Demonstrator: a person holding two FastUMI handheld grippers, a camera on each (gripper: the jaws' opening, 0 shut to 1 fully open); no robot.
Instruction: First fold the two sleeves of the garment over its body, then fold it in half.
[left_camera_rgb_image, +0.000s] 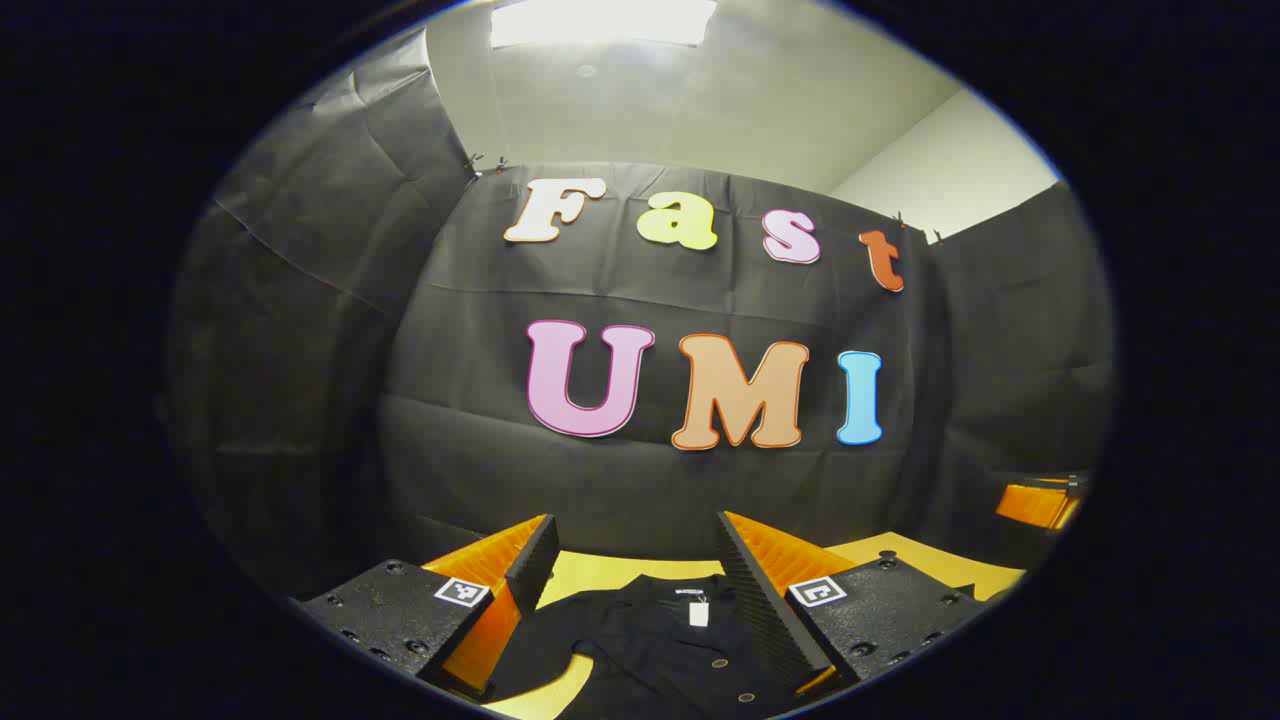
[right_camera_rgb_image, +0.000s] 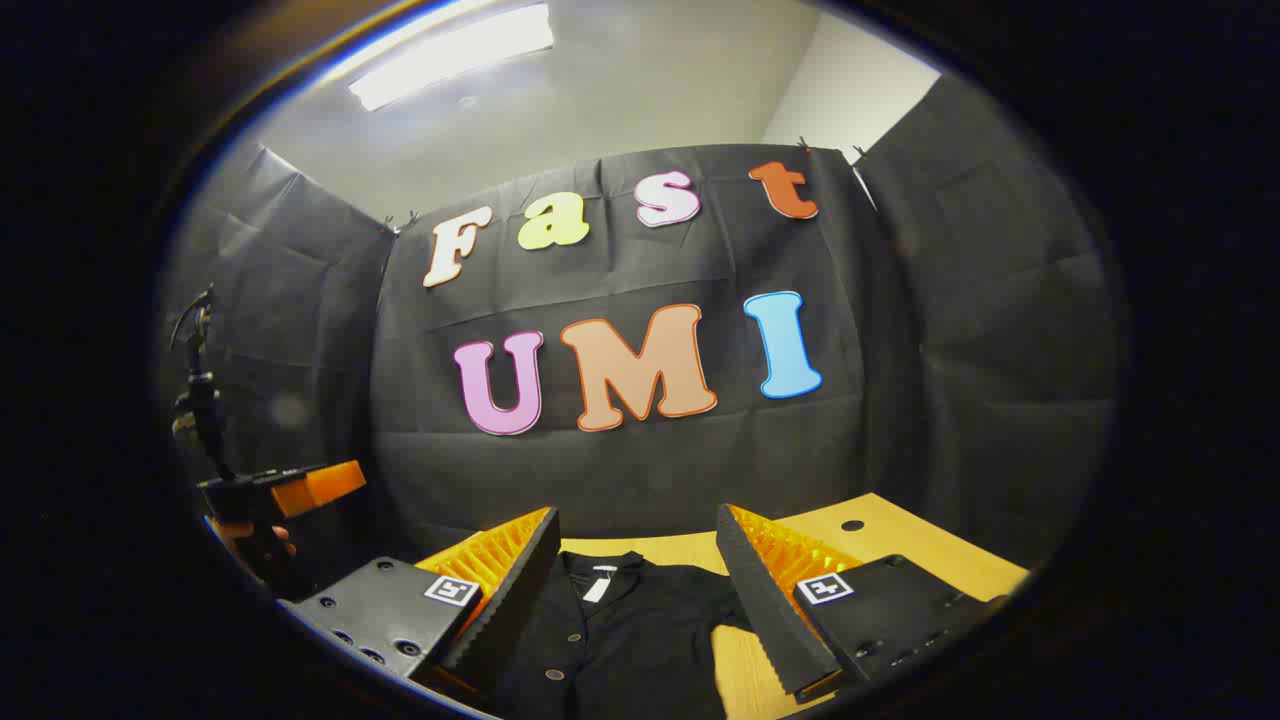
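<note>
Left gripper view: black garment (left_camera_rgb_image: 650, 640) lies beyond the spread left hand-held gripper (left_camera_rgb_image: 635, 560).

Black garment (right_camera_rgb_image: 620, 640): matt soft cloth, glossy small buttons, white paper tag at collar. Worktop (right_camera_rgb_image: 900, 545): smooth yellowish wood-look, slight sheen. Left hand-held gripper (left_camera_rgb_image: 632, 590) and right hand-held gripper (right_camera_rgb_image: 640, 590): textured matt black plastic bodies, ribbed orange plastic fingers, serrated black rubbery pads.
</note>
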